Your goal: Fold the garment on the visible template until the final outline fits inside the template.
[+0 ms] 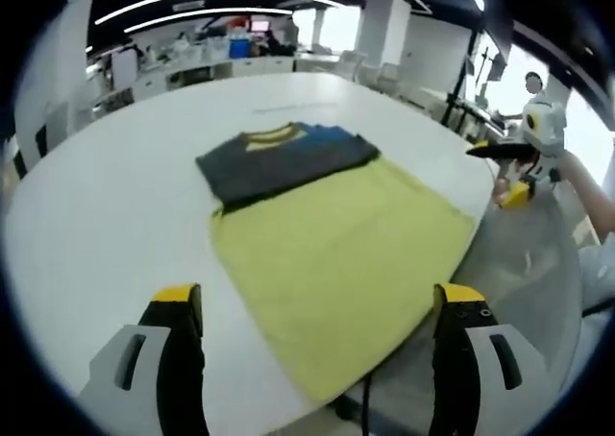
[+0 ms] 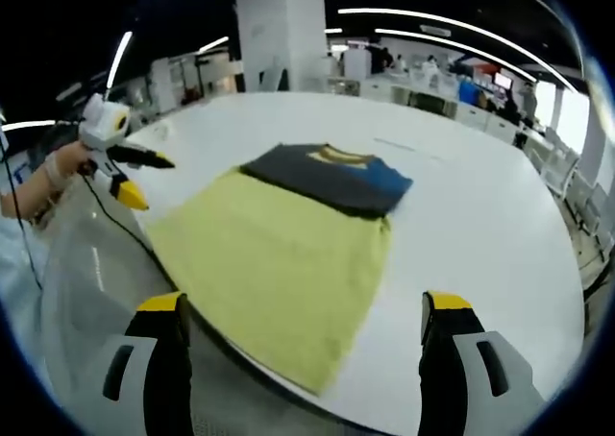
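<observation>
garment (image 1: 288, 159) lies folded on yellow template (image 1: 336, 263); both grippers spread wide, holding nothing.

**Hidden / cut off / unclear**

Folded dark garment (image 1: 286, 160) covers the far end of the yellow template (image 1: 336, 263). The template's near corner hangs past the surface (image 1: 106, 215) edge. Both hand-held gripper bodies are cropped at the frame bottom. Background desks are too blurred to identify items. Collar print is unreadable.
</observation>
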